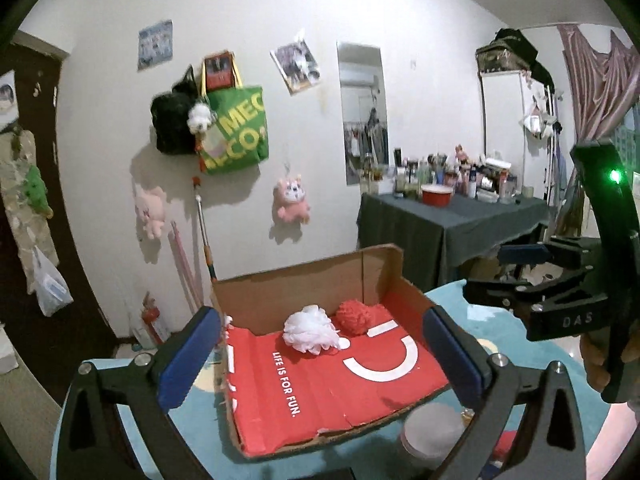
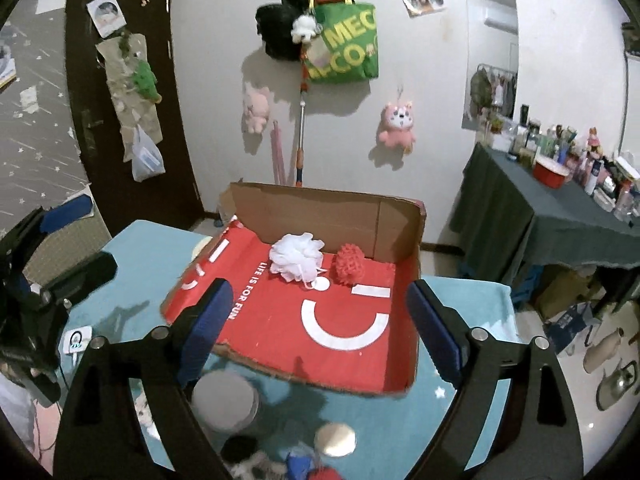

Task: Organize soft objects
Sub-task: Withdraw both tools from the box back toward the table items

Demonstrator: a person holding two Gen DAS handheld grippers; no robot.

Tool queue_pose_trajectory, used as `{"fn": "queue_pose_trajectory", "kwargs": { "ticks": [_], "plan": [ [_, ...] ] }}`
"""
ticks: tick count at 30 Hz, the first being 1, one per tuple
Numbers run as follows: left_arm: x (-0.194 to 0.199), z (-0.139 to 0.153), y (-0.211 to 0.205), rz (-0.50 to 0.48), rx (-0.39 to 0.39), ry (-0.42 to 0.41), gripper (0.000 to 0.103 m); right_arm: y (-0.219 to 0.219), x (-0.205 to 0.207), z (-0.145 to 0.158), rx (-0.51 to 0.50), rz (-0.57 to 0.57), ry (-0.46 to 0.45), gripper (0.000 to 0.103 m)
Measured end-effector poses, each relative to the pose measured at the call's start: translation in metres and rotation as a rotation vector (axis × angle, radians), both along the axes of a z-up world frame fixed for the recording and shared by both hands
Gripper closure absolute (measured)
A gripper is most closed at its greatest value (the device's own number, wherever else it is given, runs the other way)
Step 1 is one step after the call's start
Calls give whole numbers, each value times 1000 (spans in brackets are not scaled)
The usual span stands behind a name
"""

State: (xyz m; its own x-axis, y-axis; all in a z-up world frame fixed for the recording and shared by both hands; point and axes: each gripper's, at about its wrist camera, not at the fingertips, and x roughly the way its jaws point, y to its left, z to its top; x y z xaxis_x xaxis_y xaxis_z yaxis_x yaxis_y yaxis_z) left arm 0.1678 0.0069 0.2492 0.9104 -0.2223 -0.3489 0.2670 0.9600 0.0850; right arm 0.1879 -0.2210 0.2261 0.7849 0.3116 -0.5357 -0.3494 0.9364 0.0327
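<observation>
Left tool (image 1: 324,354) and right tool (image 2: 320,322) hovering empty, fingers spread wide, above teal tabletop (image 2: 132,276). Beyond: cardboard box (image 2: 328,212), red interior, holding white pouf (image 2: 296,258) just beside red pouf (image 2: 349,266) near back wall.

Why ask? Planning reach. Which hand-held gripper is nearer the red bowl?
Right, likely: the right hand-held gripper hovers before the box, toward the red bowl; the left hand-held gripper hovers farther left.
</observation>
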Motion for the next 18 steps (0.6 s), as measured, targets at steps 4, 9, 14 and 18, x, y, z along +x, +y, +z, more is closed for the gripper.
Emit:
{"fn": "queue_pose_trajectory", "kwargs": {
  "ticks": [4, 9, 14, 18],
  "plan": [
    [-37, 9, 1, -14, -13, -29, 0, -6, -36, 5, 22, 6, -33, 14],
    [-74, 23, -6, -15, 14, -90, 0, -11, -72, 17, 49, 27, -83, 7],
    [-105, 36, -8, -14, 11, -115, 0, -8, -101, 22, 22, 20, -137, 7],
    [-122, 38, -8, -13, 5, -110, 0, -8, -124, 22, 26, 23, -156, 7]
  ]
}}
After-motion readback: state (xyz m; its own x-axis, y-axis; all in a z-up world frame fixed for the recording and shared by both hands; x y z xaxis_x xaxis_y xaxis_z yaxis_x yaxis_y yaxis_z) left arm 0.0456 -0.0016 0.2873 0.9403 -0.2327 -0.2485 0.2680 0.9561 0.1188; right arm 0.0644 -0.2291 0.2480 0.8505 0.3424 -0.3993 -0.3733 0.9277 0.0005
